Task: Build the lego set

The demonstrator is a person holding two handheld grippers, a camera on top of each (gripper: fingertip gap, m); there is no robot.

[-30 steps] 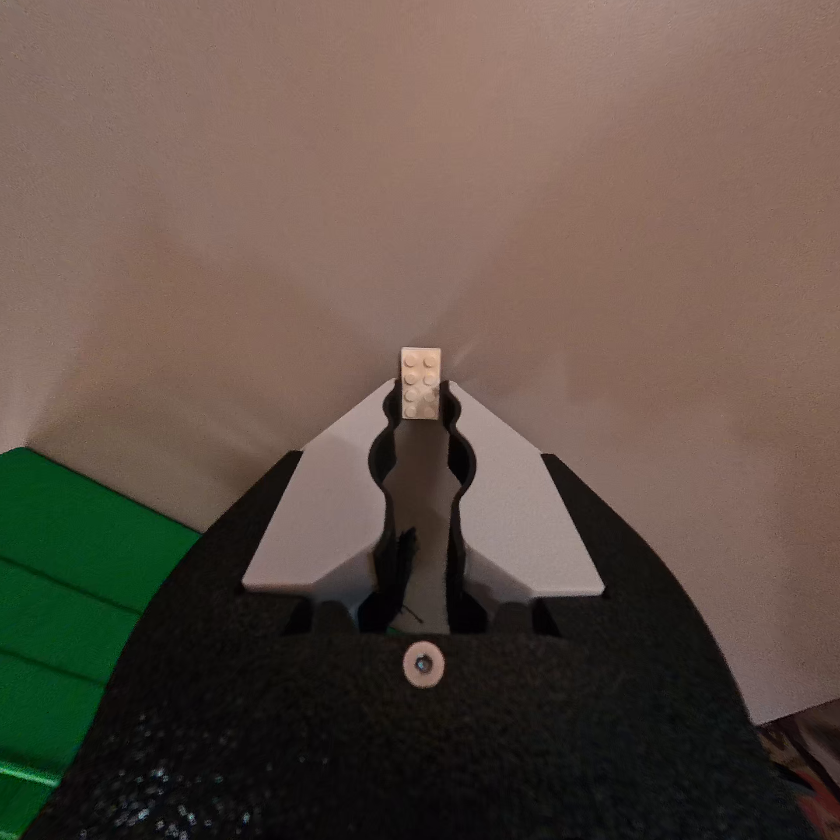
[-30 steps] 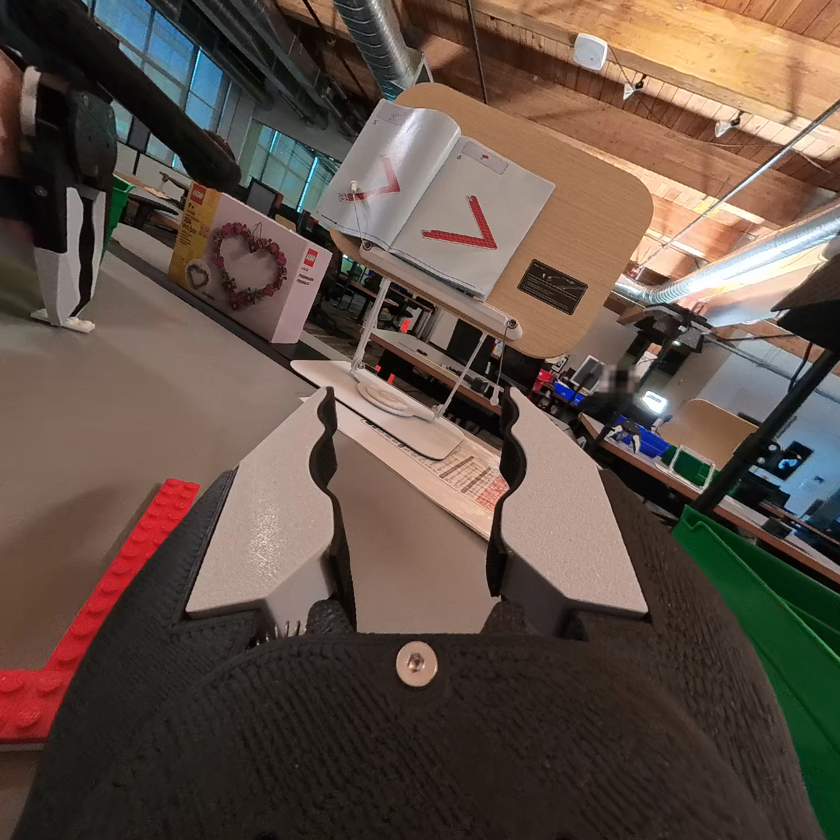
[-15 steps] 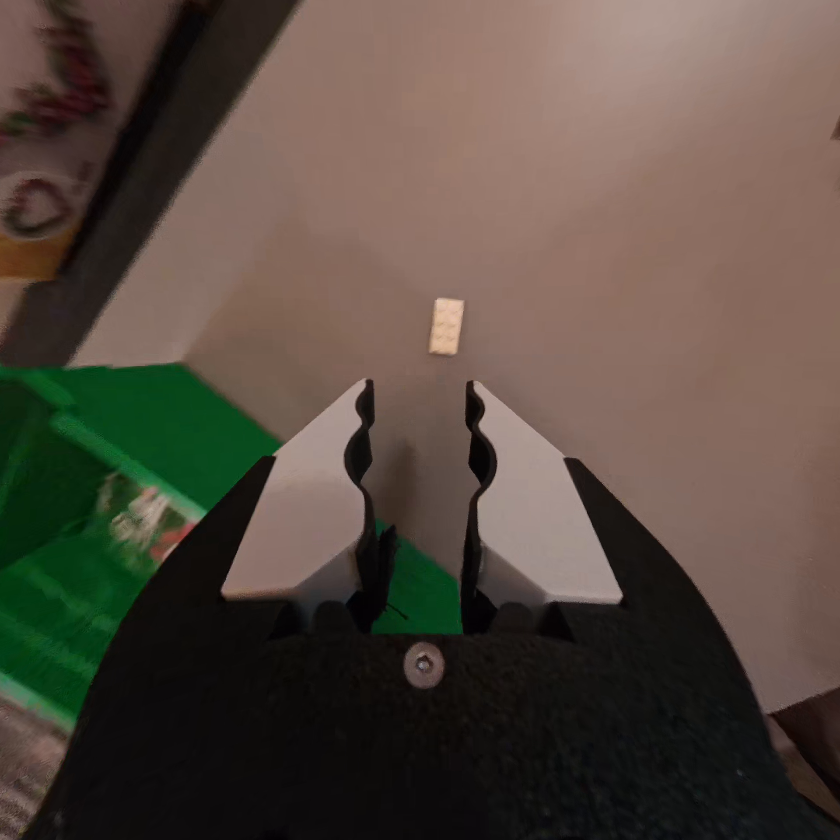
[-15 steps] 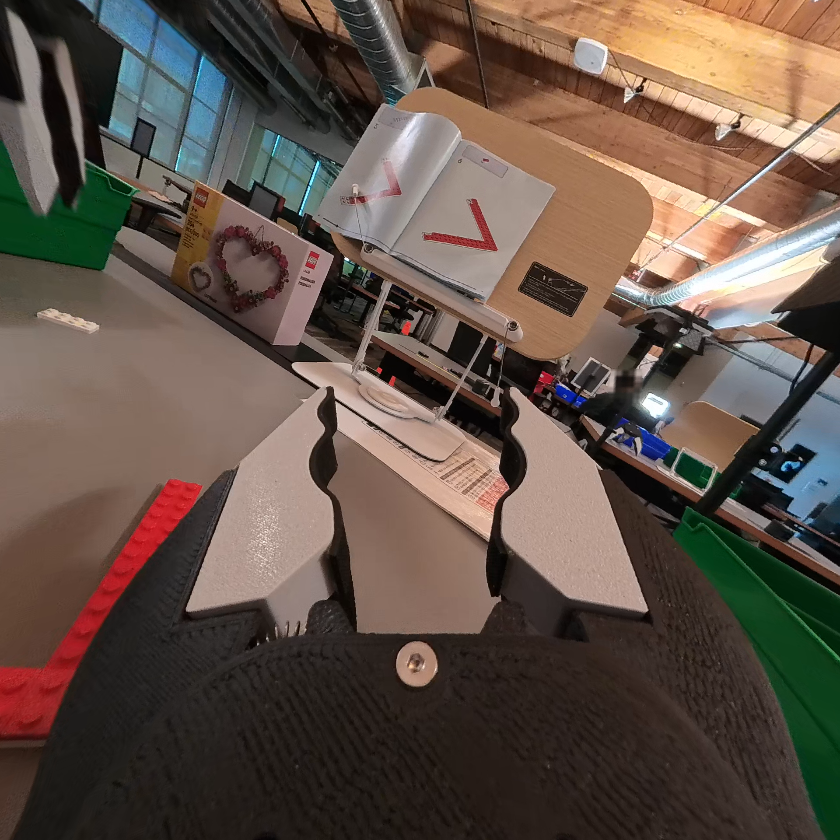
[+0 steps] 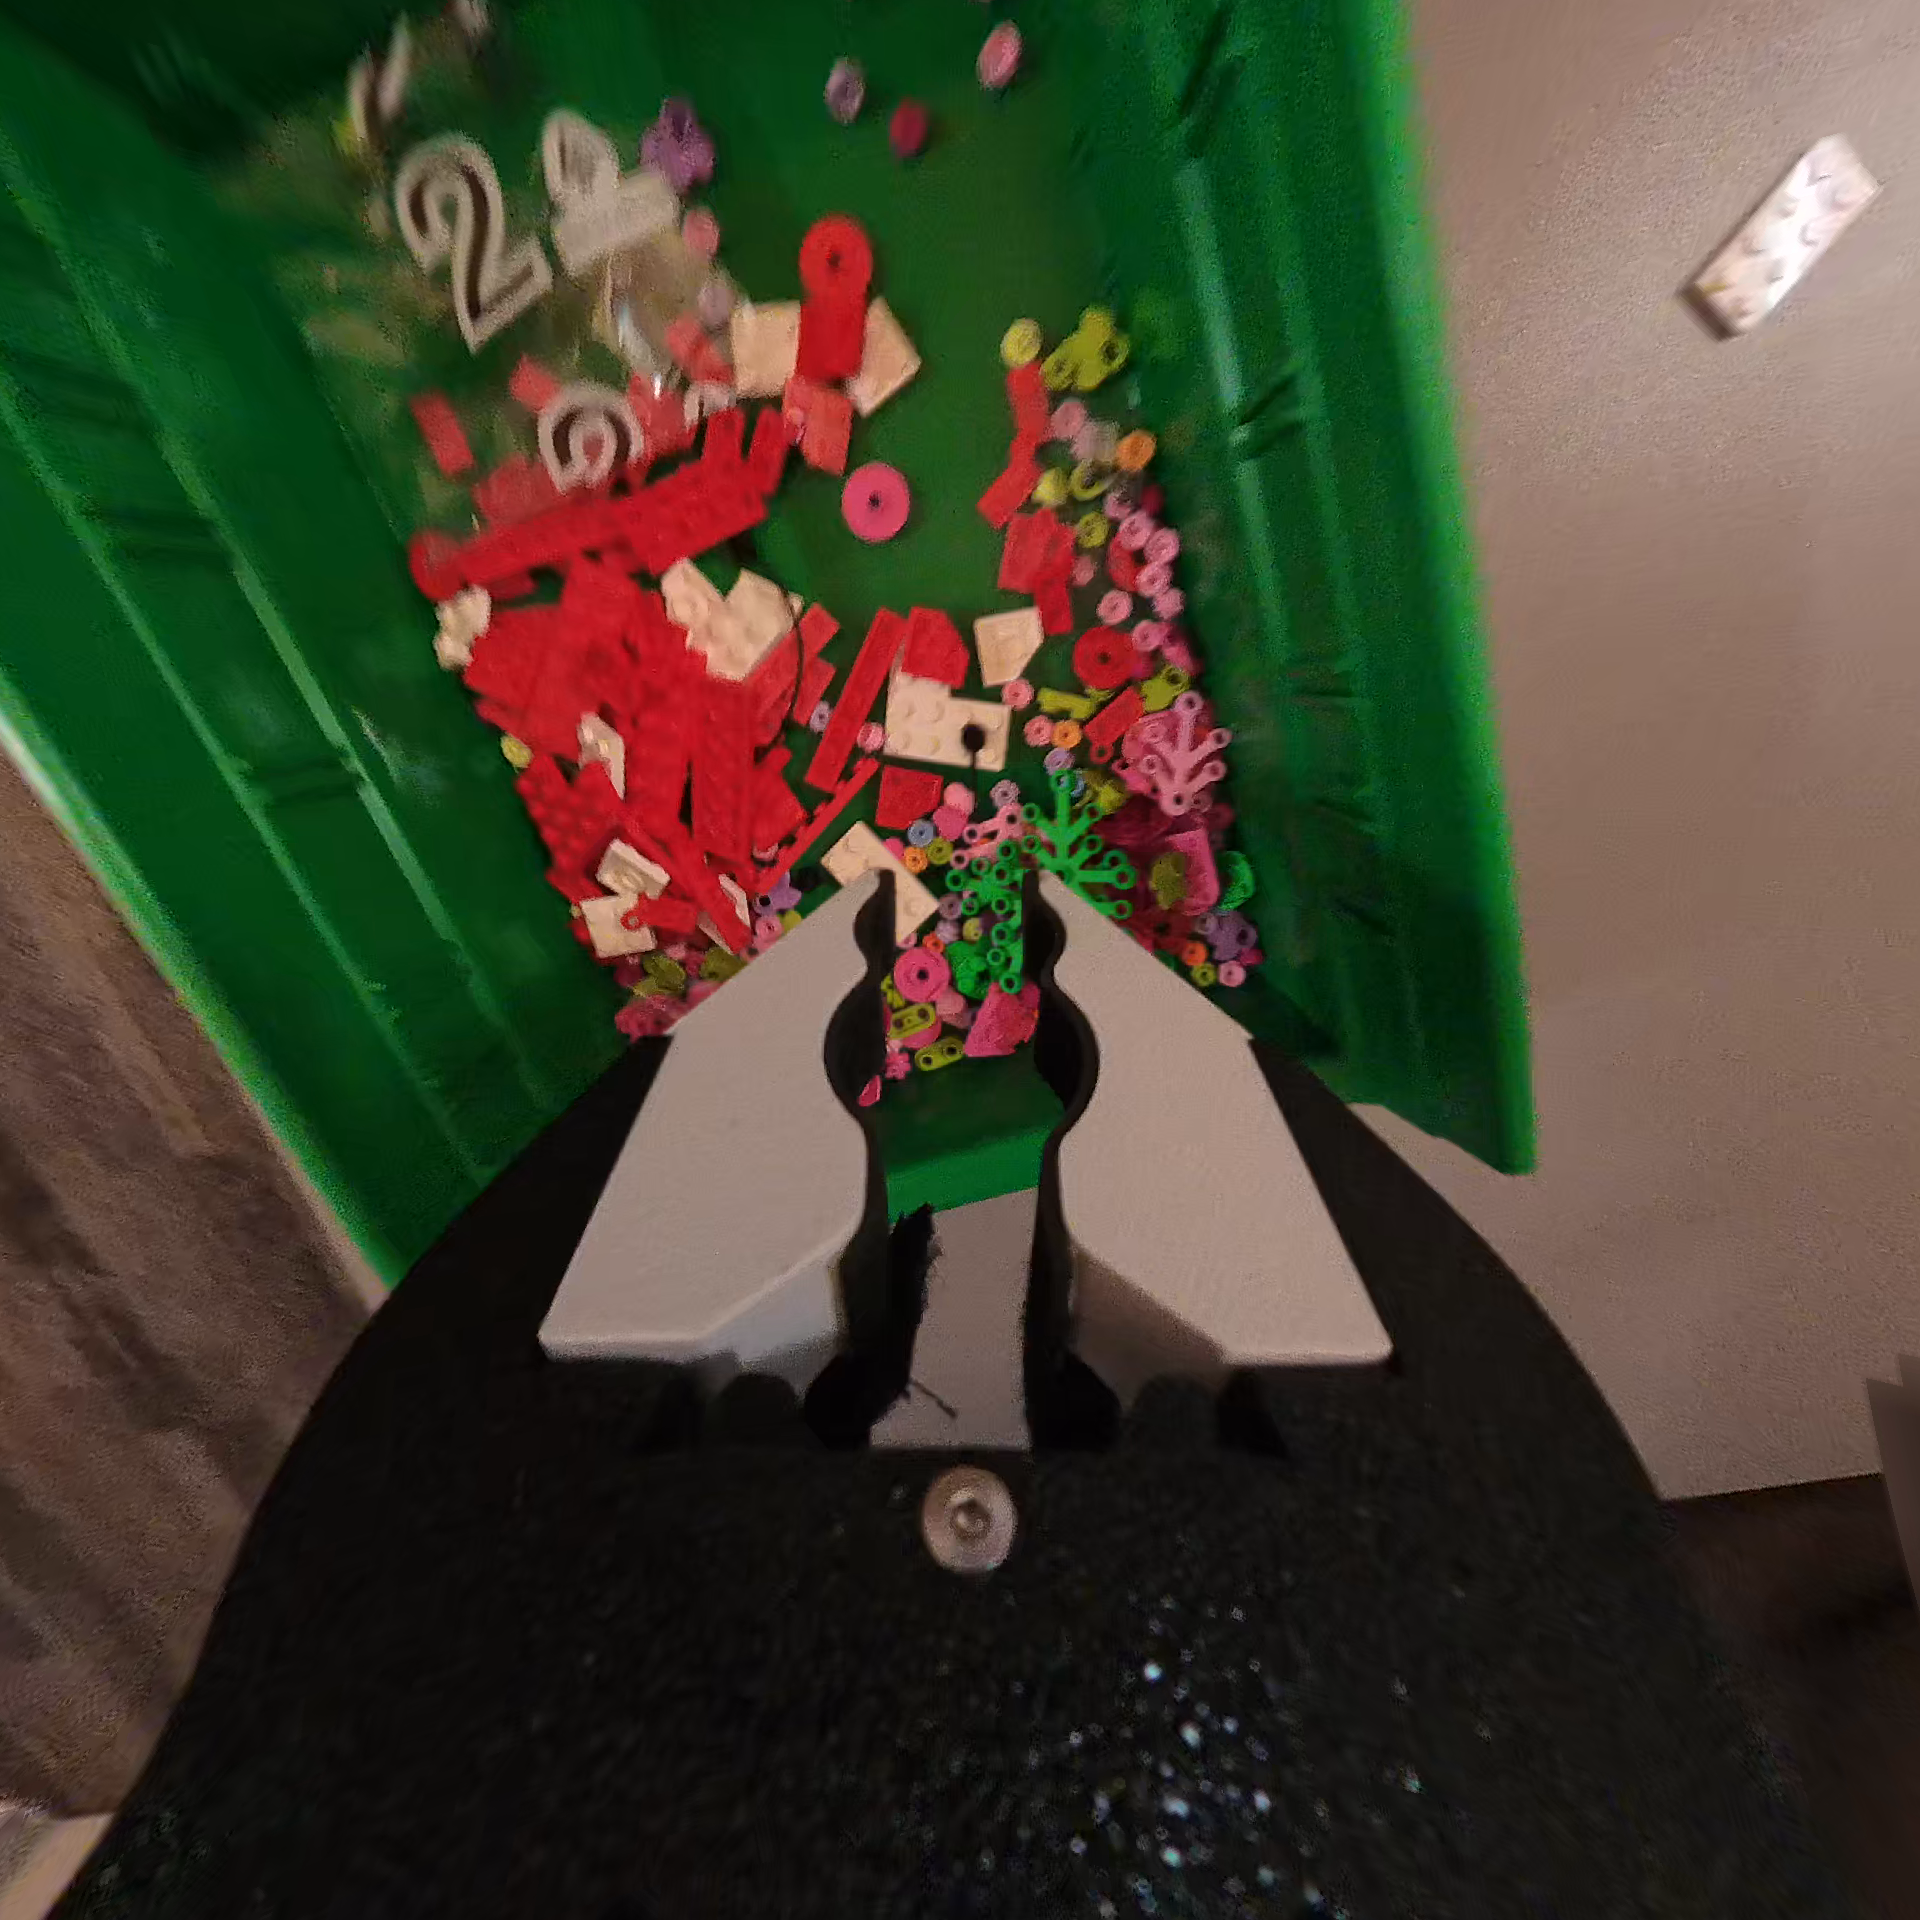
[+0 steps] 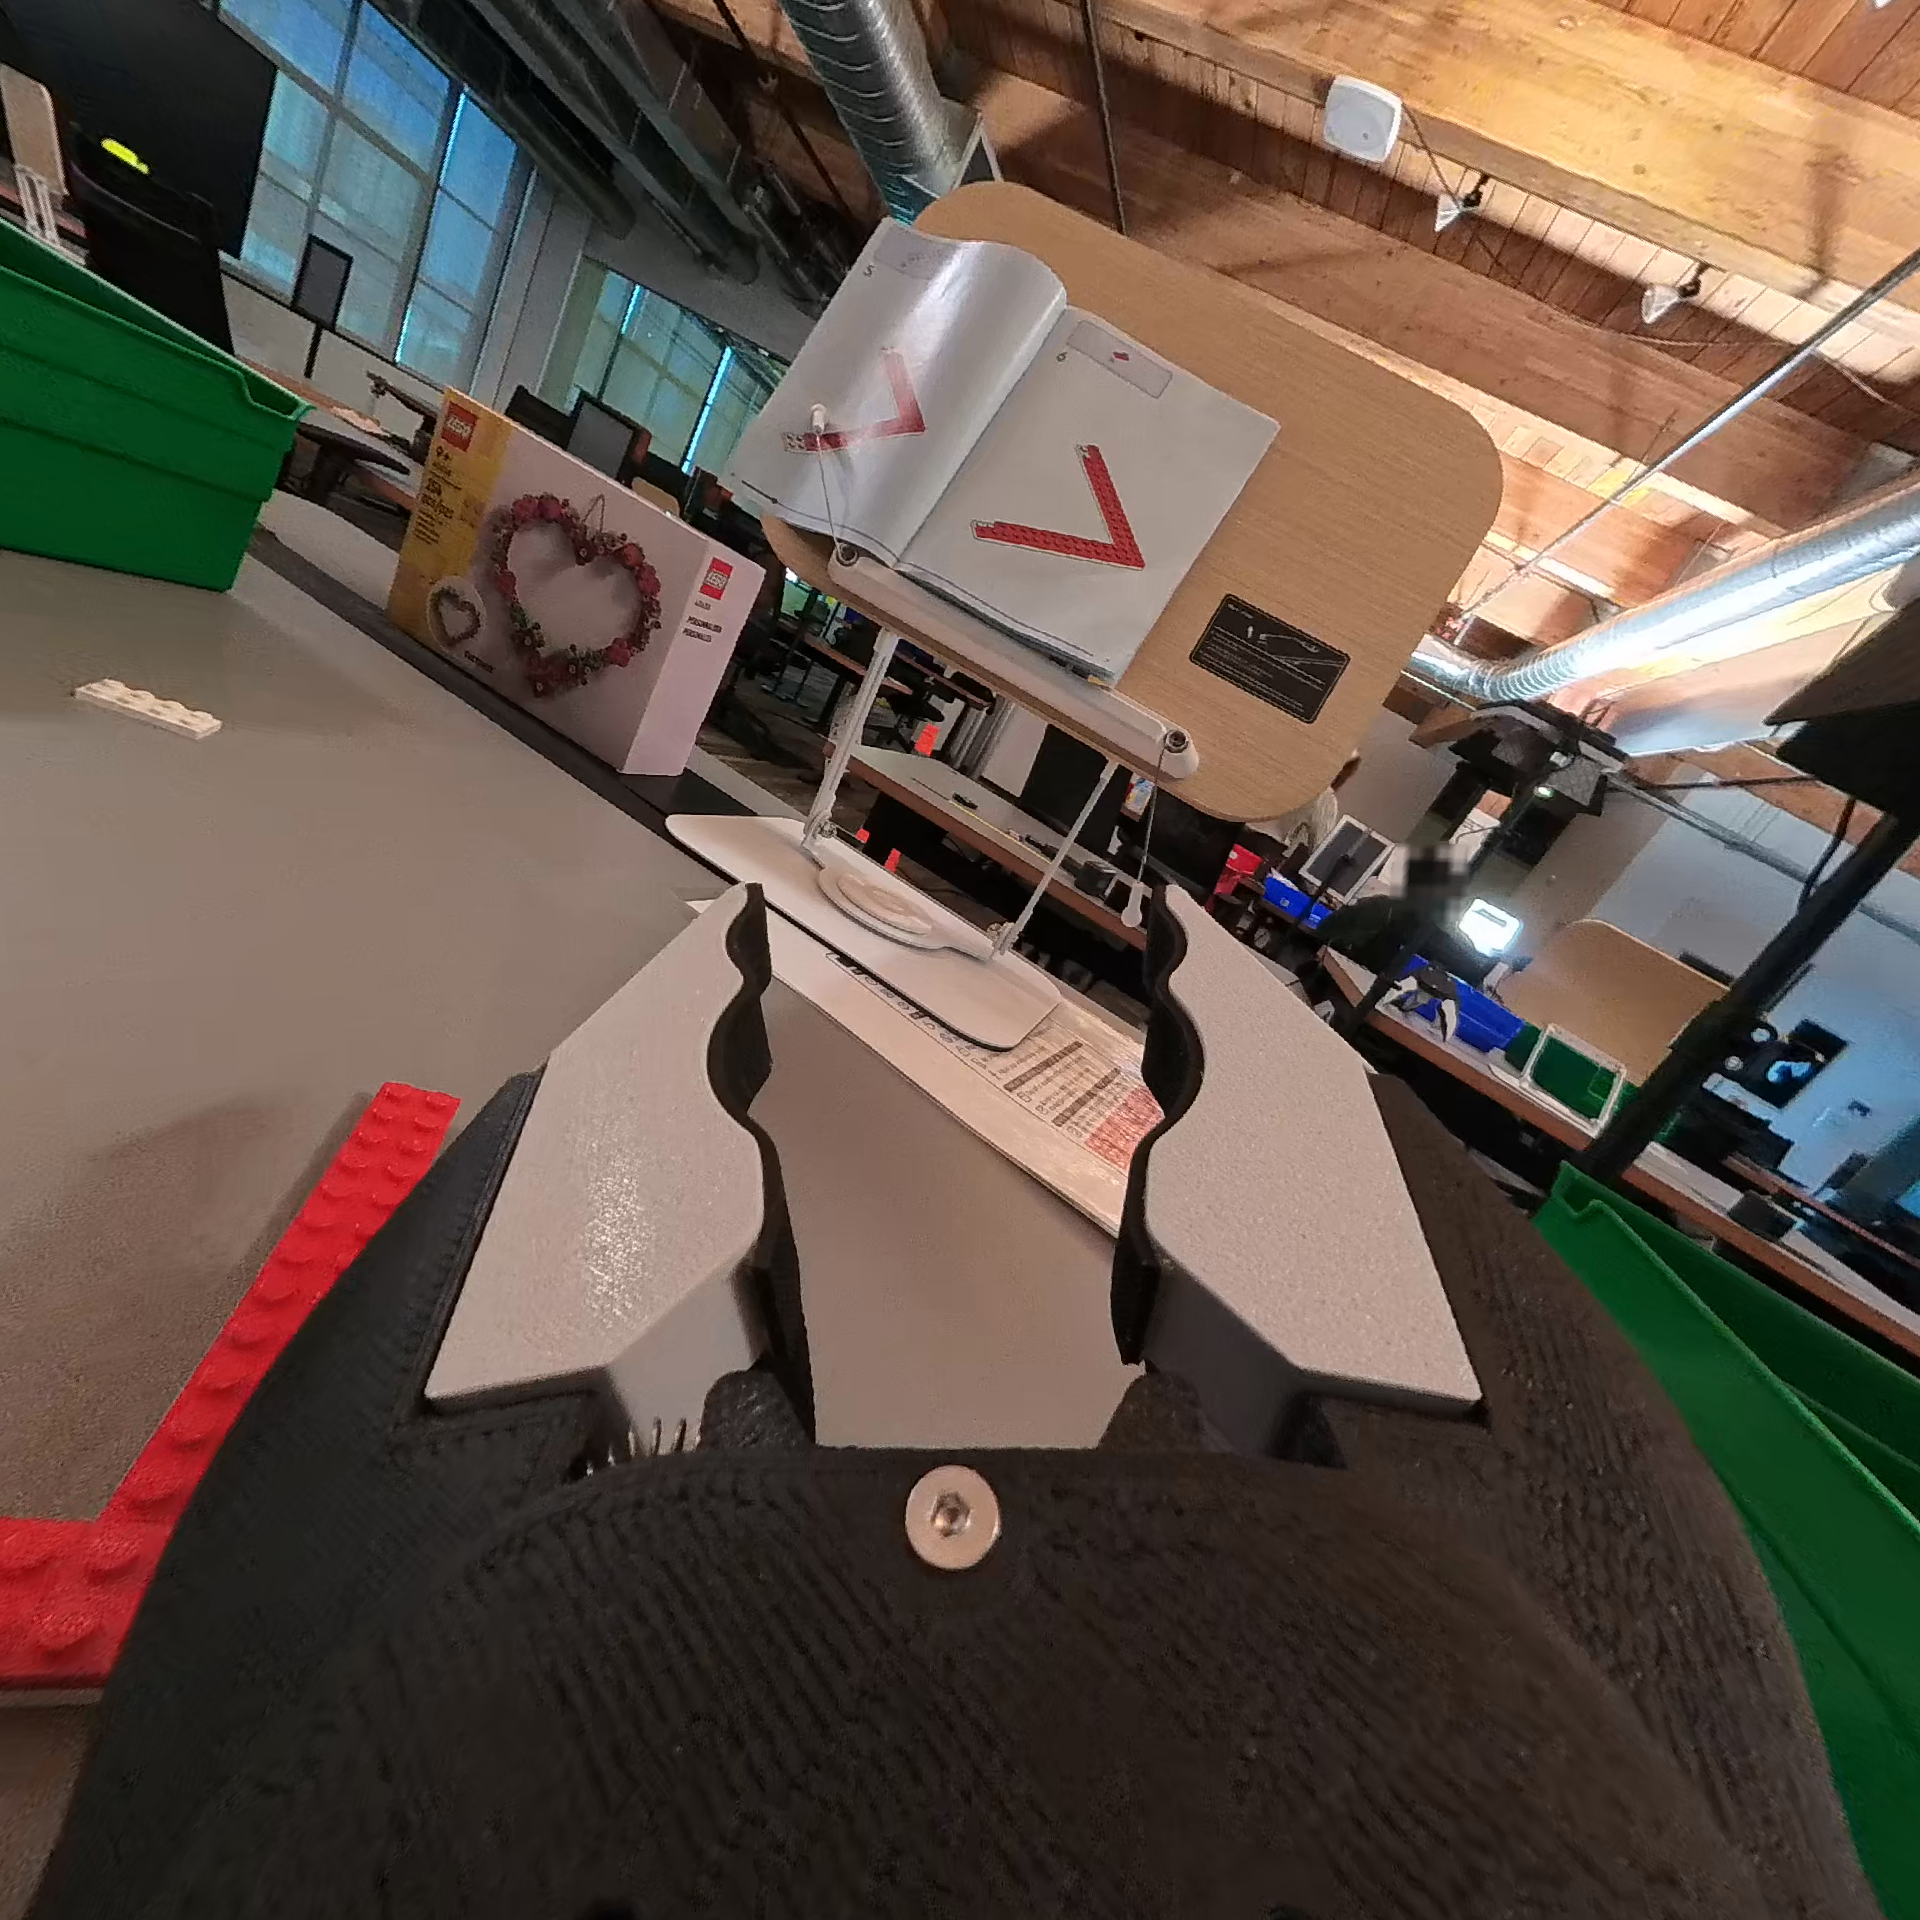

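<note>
In the left wrist view my left gripper [image 5: 956, 894] is open and empty, held above a green bin [image 5: 1299, 520] full of loose red, white, pink and green lego pieces [image 5: 644, 675]. A white plate [image 5: 1782, 249] lies on the grey table right of the bin; it also shows in the right wrist view [image 6: 148, 708]. In the right wrist view my right gripper [image 6: 951, 920] is open and empty, low over the table. A red V-shaped lego assembly [image 6: 260, 1320] lies on the table at its left.
A book stand [image 6: 1299, 499] holds an open instruction booklet [image 6: 997, 457] ahead of the right gripper. The set's box [image 6: 571, 603] stands at the table's far edge. A printed sheet [image 6: 1039, 1081] lies under the stand. Green bins sit at far left [image 6: 114, 447] and right [image 6: 1766, 1455]. The gap from one gripper's tips to the other's is roughly 50 centimetres. The white plate [image 5: 1782, 249] lies some 20 centimetres from my left tips, 30 centimetres from my right tips. It turns up in the right wrist view [image 6: 147, 705] as well.
My left gripper let go of the white plate on the table, opened, and swung left over the green bin. My right gripper has not moved.
</note>
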